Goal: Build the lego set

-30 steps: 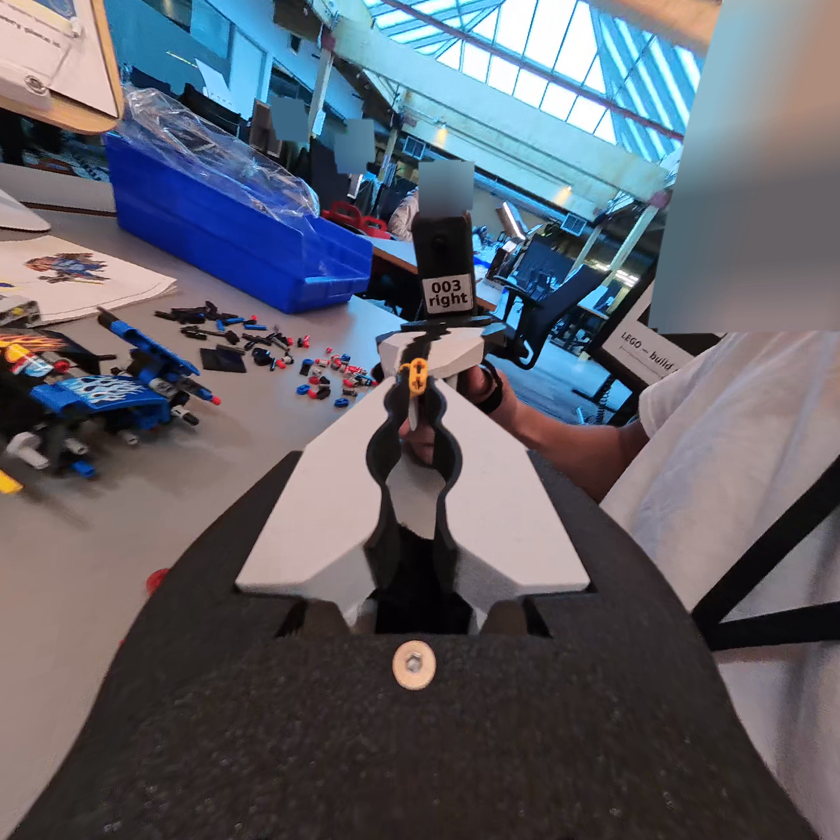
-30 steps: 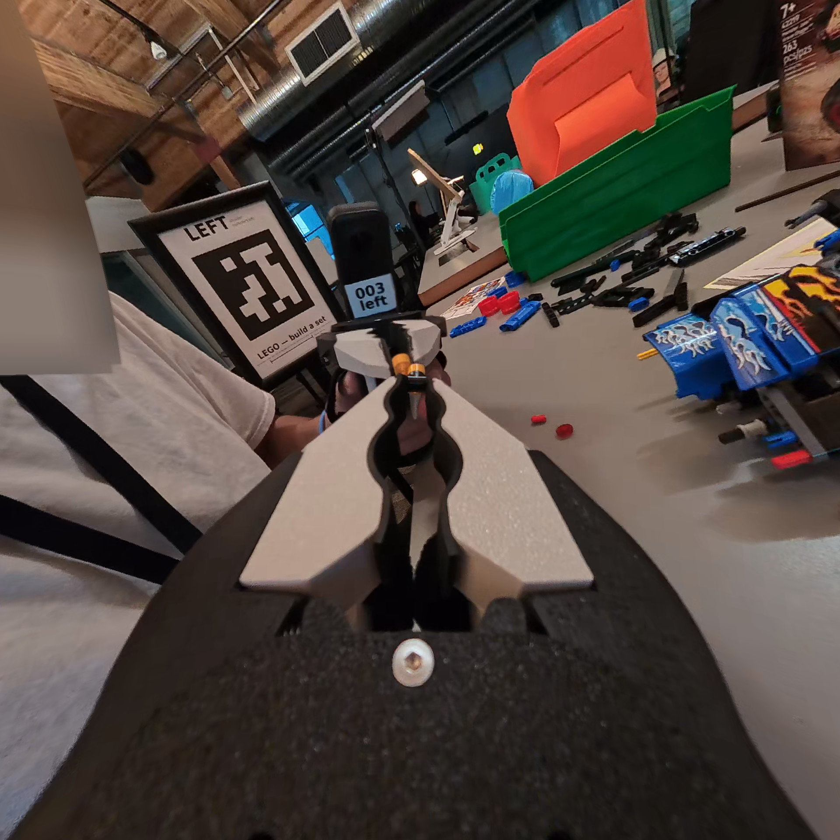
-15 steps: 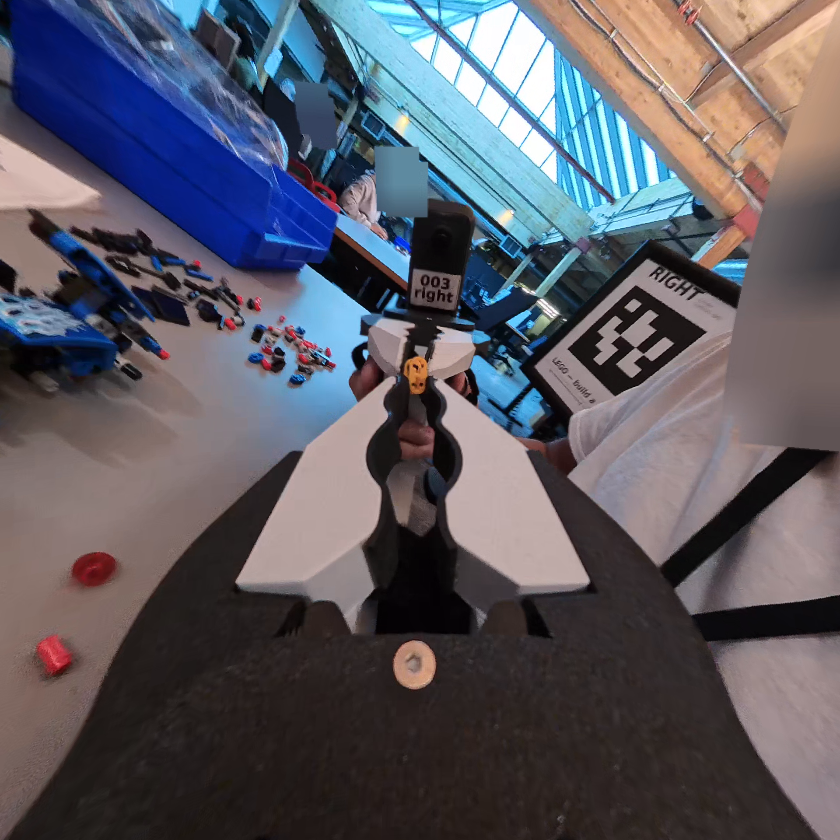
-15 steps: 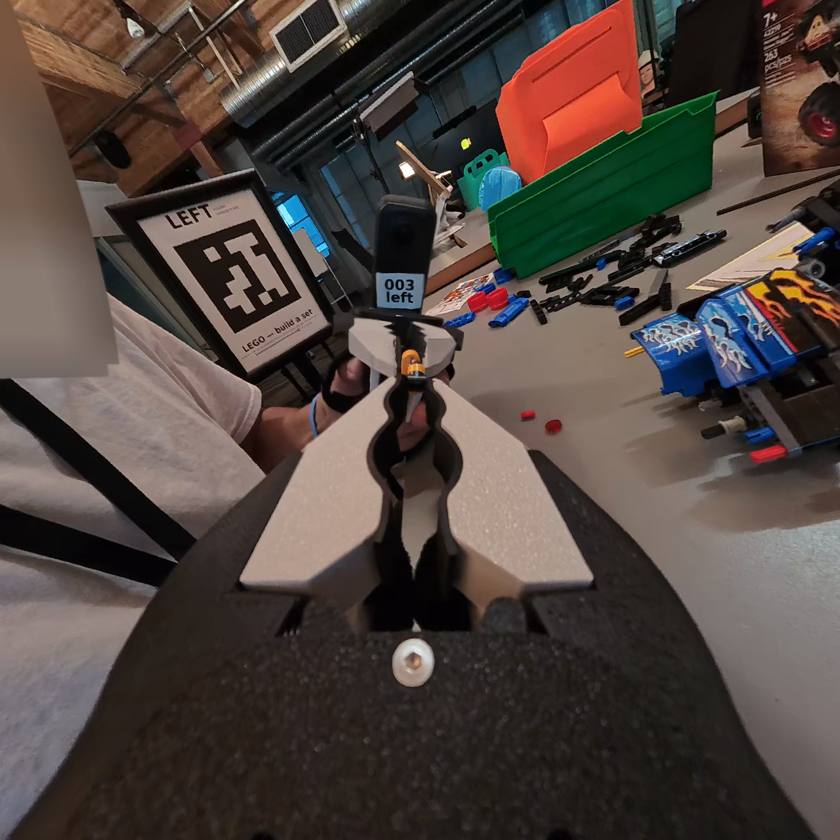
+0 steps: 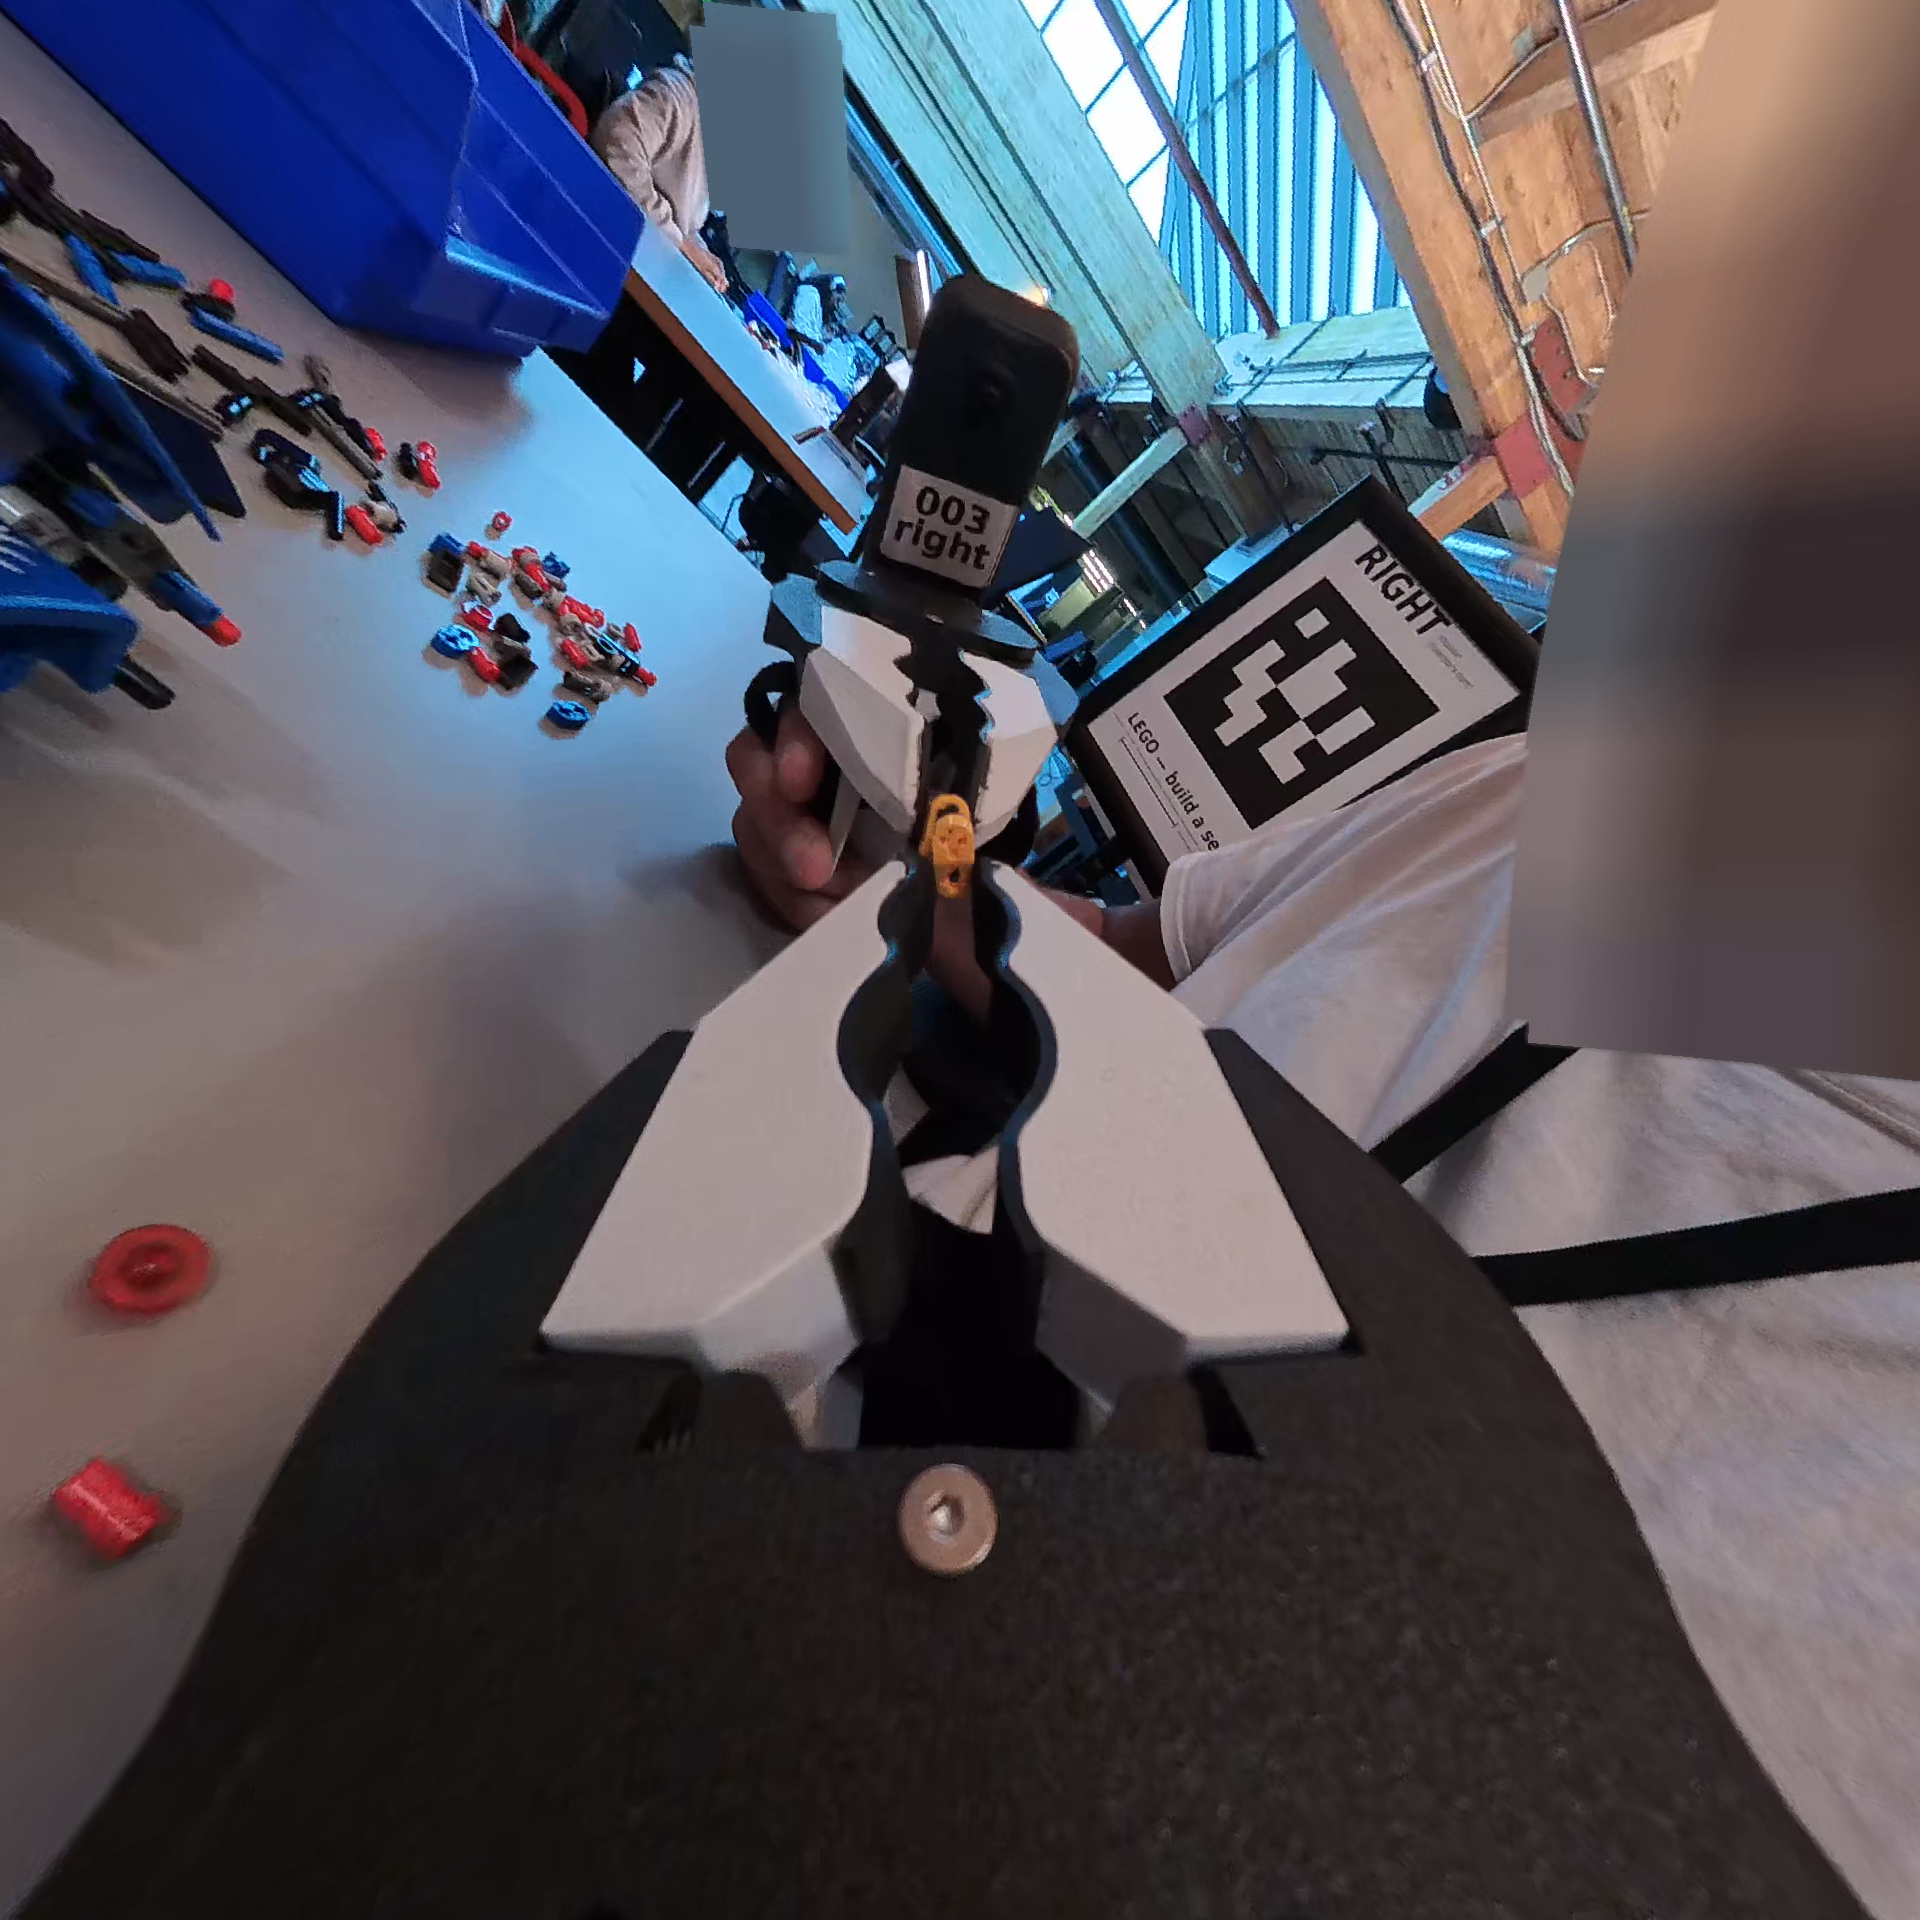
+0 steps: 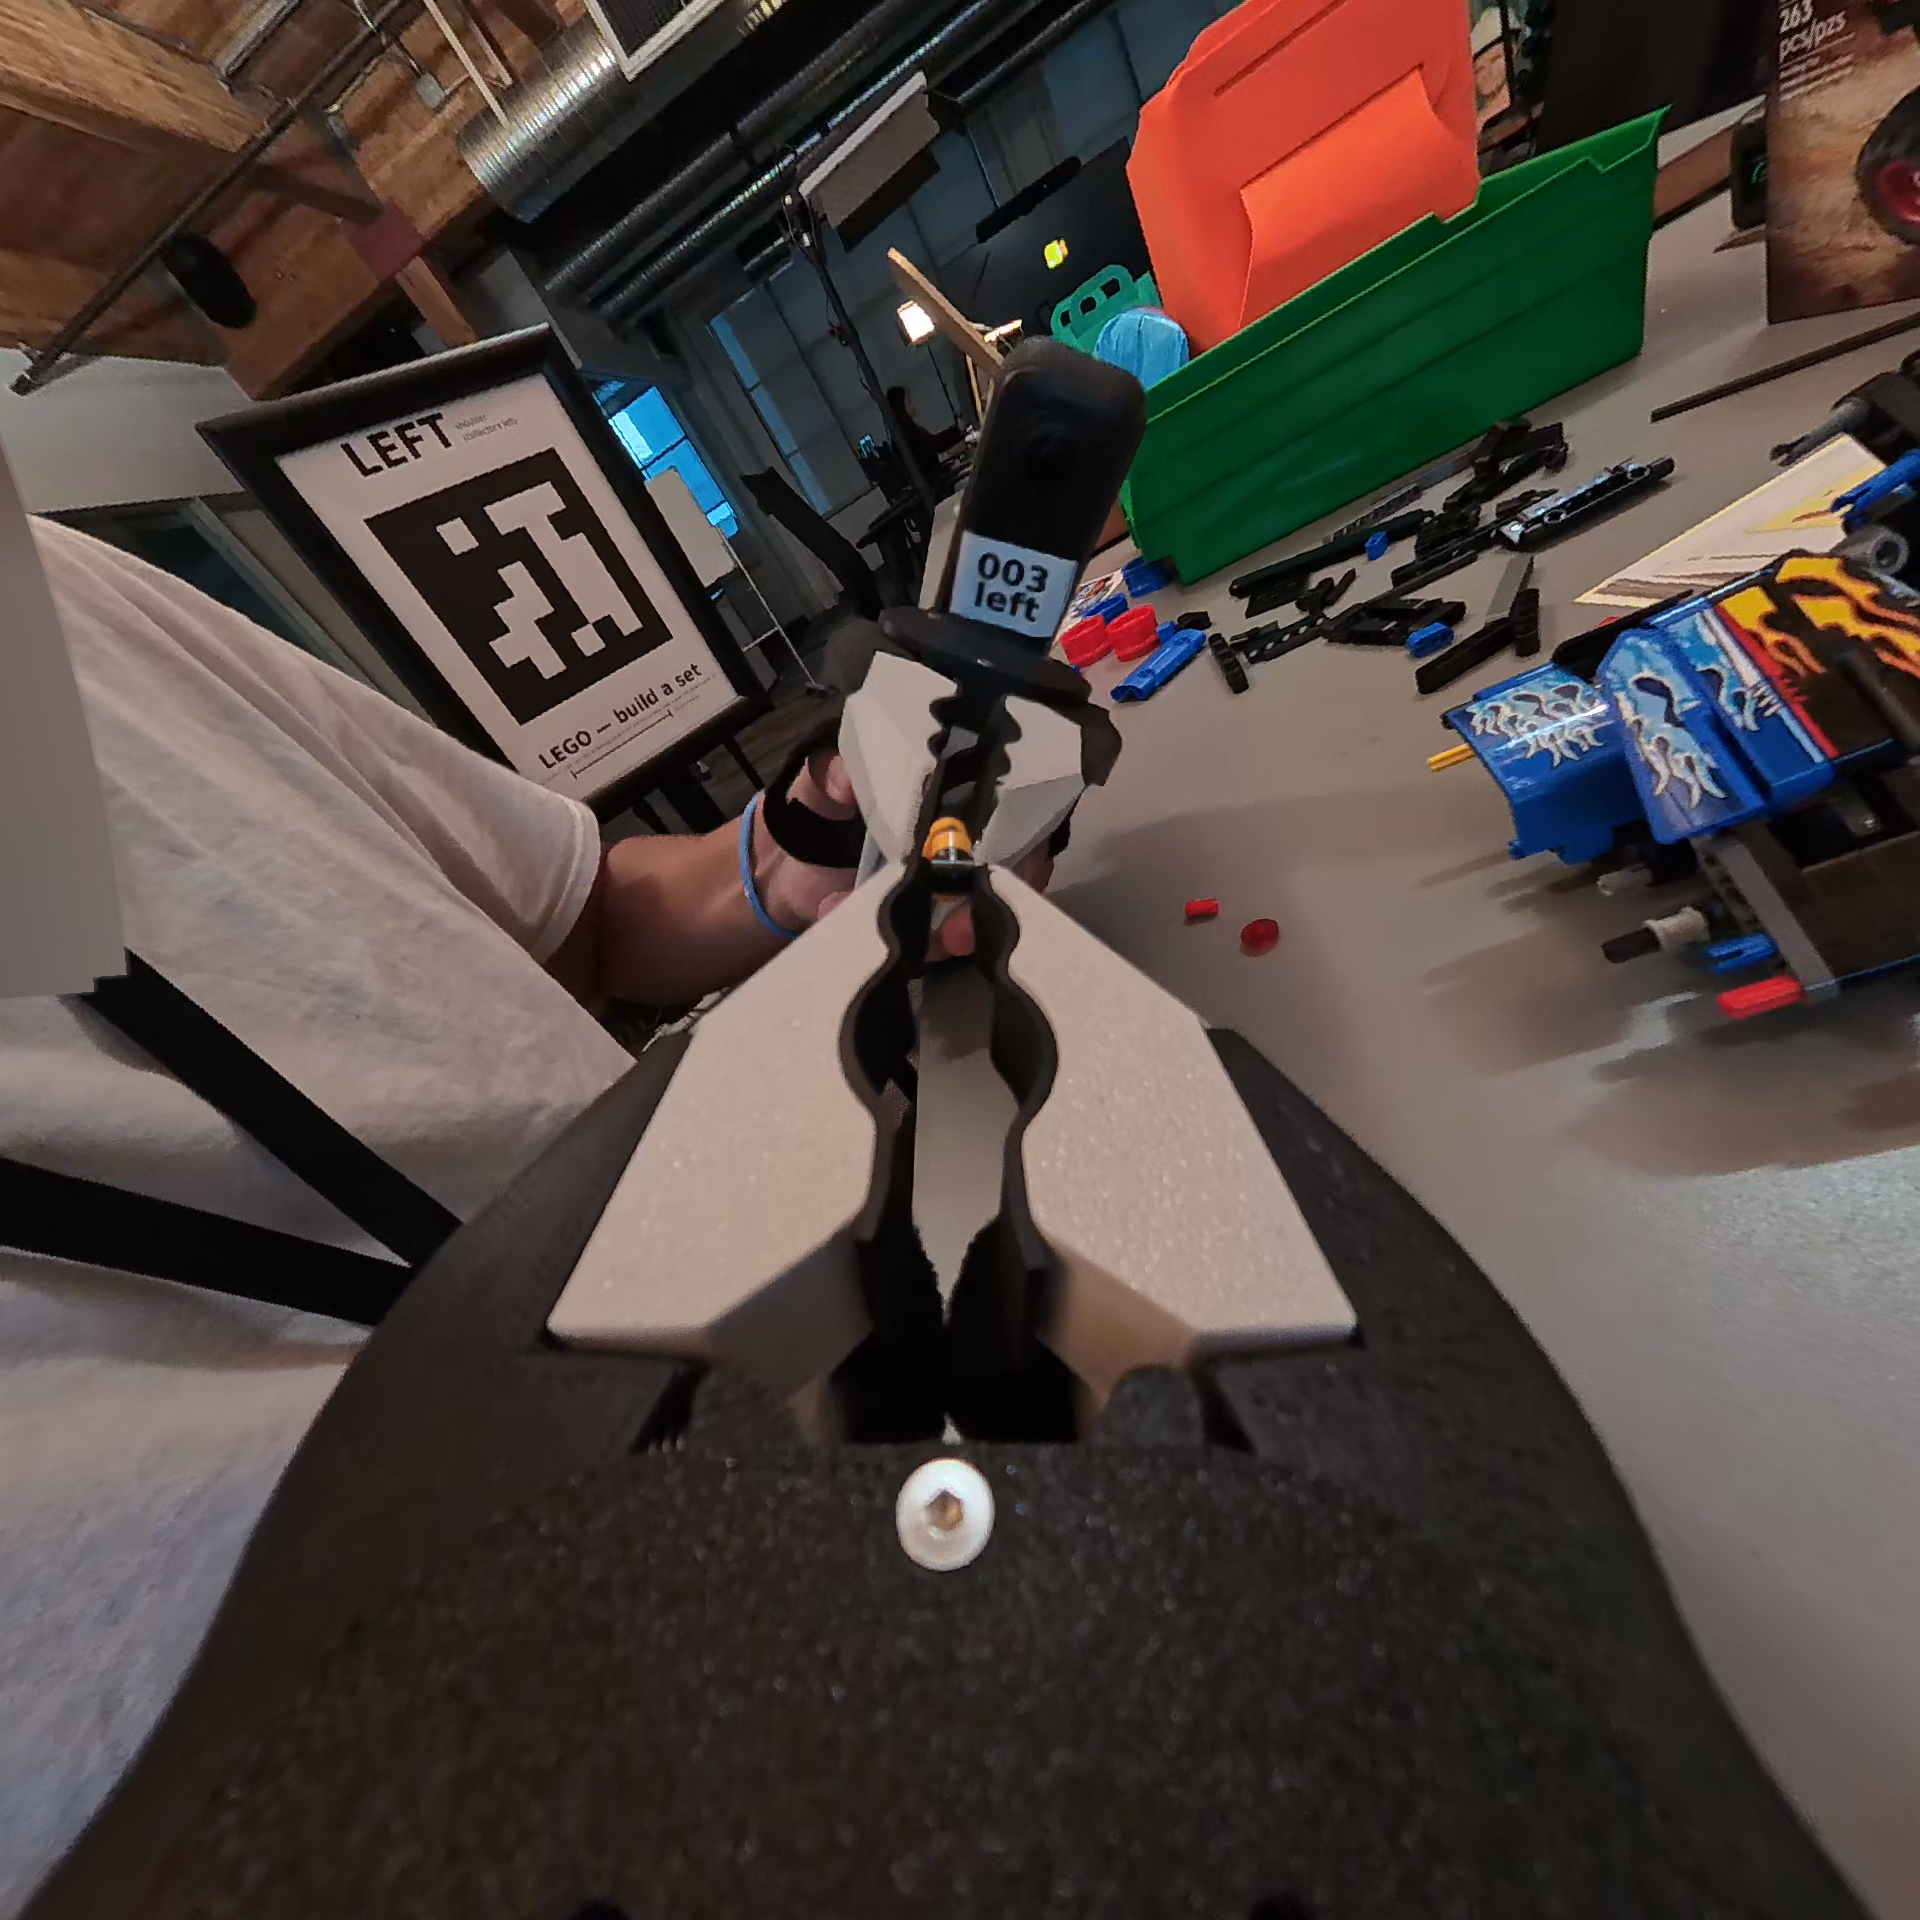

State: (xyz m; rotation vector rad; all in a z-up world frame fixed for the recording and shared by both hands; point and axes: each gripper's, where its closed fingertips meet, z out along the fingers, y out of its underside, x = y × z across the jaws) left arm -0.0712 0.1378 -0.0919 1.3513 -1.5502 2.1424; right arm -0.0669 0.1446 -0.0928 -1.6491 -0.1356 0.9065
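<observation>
Your grippers (image 5: 940, 883) have pale grey wavy-edged fingers (image 6: 748, 1143) on grainy black bodies, each with one silver hex screw (image 6: 943, 1512); you wear a white T-shirt (image 5: 1351, 956).

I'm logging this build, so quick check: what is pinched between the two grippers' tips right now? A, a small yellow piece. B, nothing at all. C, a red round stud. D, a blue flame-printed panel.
A: a small yellow piece sits where the left gripper meets the right gripper tip to tip, both sets of jaws closed around it above the table.
</observation>
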